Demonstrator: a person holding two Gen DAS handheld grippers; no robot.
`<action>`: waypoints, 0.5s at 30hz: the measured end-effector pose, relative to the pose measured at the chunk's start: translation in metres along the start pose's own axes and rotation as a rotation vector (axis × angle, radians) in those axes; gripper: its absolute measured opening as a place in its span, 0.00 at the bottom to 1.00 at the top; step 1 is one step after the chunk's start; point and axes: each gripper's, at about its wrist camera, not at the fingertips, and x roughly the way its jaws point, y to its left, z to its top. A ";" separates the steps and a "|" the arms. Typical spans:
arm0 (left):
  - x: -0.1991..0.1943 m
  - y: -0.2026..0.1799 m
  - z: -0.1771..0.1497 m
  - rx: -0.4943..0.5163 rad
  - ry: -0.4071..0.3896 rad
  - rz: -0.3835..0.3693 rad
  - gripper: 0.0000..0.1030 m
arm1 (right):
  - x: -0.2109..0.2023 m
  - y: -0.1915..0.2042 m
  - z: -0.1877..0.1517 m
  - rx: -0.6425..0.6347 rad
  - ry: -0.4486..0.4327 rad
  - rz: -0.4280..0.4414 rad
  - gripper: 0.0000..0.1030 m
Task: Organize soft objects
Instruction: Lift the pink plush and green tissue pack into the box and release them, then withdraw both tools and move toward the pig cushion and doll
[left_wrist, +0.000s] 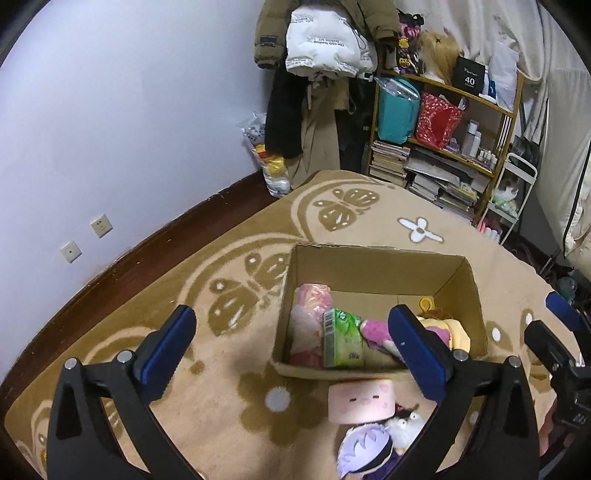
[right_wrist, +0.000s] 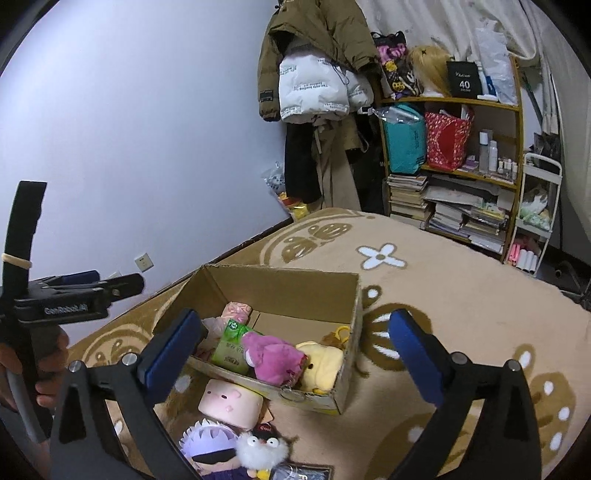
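In the left wrist view, the left claw (left_wrist: 291, 339) is seen nearest the lens, its blue-padded fingers (left_wrist: 168, 341) spread wide with nothing held between them. Just beyond it, on the carpet (left_wrist: 207, 398), three toys wait outside the cardboard box (left_wrist: 373, 266): a pink pillow with a sleepy face (left_wrist: 361, 402) touching the box's near wall, and at 6 o'clock of it a white-haired doll (left_wrist: 364, 452) beside a white fluffy bird (left_wrist: 406, 424). Inside the box a pale pink plush (left_wrist: 308, 317), a green tissue pack (left_wrist: 341, 338), a magenta plush (left_wrist: 376, 330) and a yellow plush (left_wrist: 458, 332) are already laid. The right claw (left_wrist: 554, 332) is cut off at 3 o'clock, so its state cannot be told from here.

In the right wrist view, the right claw (right_wrist: 295, 350) is shown spread and empty above the box's near edge. The pillow (right_wrist: 231, 402) lies at 6 o'clock of the box, with the doll (right_wrist: 212, 448) and the bird (right_wrist: 260, 448) nearer the lens. A dark flat item at the bottom edge is cut off and cannot be identified. The left claw (right_wrist: 110, 284) is seen side-on at 9 o'clock.

All three remaining toys are judged light, squashy and unlikely to be harmed by a firm pinch. The pillow is best taken across its short sides, where it should compress and grip well; the doll by its head, though the lower body is hidden by the frame edge. The bird's loose fluff may slip, so a deep bite into its body is advised.
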 end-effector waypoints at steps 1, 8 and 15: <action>-0.005 0.002 -0.001 0.001 -0.001 0.007 1.00 | -0.003 0.000 0.000 -0.002 -0.001 0.000 1.00; -0.036 0.005 -0.017 0.050 -0.015 0.047 1.00 | -0.020 0.003 -0.006 -0.004 -0.001 -0.001 1.00; -0.058 0.007 -0.039 0.004 0.004 0.014 1.00 | -0.041 0.007 -0.021 0.004 0.016 0.007 1.00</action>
